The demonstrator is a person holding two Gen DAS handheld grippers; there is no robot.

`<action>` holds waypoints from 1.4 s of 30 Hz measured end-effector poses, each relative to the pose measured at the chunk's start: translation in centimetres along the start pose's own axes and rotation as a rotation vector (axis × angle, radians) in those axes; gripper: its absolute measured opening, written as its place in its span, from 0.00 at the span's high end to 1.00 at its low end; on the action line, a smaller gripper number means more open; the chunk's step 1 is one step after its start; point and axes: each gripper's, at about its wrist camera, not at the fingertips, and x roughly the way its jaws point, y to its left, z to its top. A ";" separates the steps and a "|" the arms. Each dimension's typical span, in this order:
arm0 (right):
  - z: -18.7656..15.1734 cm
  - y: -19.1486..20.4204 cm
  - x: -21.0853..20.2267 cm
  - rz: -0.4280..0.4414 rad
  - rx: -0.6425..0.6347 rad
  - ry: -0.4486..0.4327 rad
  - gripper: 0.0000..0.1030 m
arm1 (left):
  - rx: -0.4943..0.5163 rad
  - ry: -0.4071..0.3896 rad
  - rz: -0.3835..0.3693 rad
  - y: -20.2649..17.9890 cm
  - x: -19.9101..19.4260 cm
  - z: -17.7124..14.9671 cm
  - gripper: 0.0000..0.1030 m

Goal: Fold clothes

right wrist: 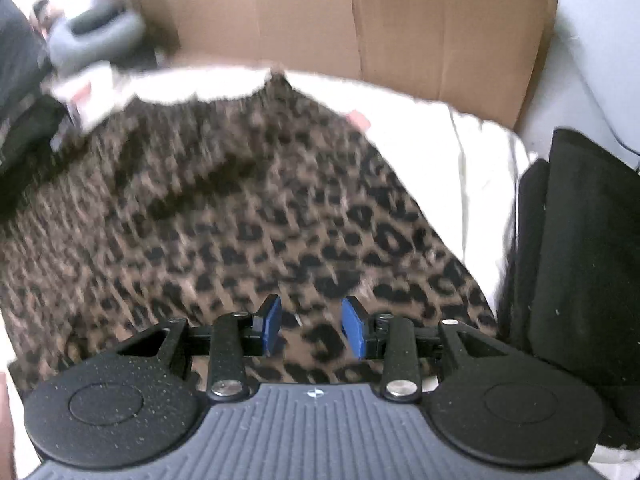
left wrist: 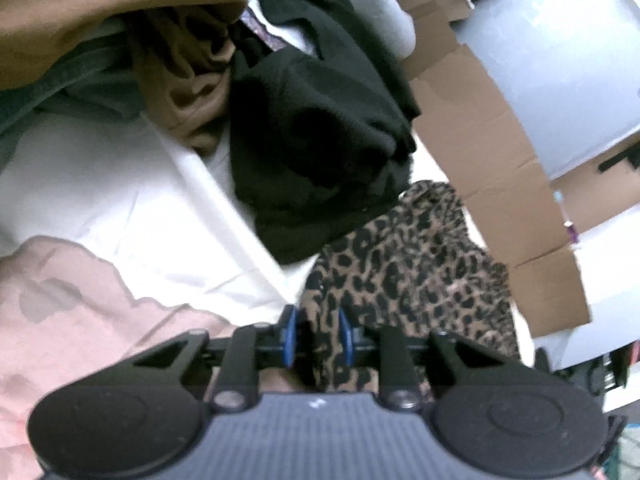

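Note:
A leopard-print garment lies on a white sheet, running from below a black garment down to my left gripper. A bunched fold of the print stands between its blue pads, and they are shut on it. In the right wrist view the same leopard-print garment spreads wide and blurred across the white sheet. My right gripper hovers over its near part. Its jaws stand apart, and the inner faces of its blue pads are bare.
A pink garment lies at the lower left and a brown one is heaped at the upper left. Flattened cardboard stands along the right side, and cardboard lines the far edge. A folded black item sits at the right.

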 end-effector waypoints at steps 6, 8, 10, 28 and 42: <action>0.1 -0.9 0.2 0.006 0.043 -0.026 0.57 | 0.031 -0.014 0.000 -1.0 -0.2 0.3 0.67; -0.1 -1.5 0.4 0.000 0.082 -0.019 0.55 | 0.027 -0.010 -0.009 -1.1 0.1 0.5 0.67; -0.3 -2.2 0.6 -0.005 0.121 -0.009 0.55 | 0.012 -0.003 -0.011 -0.8 0.6 0.6 0.67; -1.3 -2.0 0.7 0.017 0.156 0.067 0.56 | -0.046 0.016 -0.068 -1.0 0.1 0.9 0.95; -1.2 -0.9 -1.0 0.091 0.203 0.030 0.55 | 0.129 0.122 -0.105 -11.7 1.1 1.3 0.96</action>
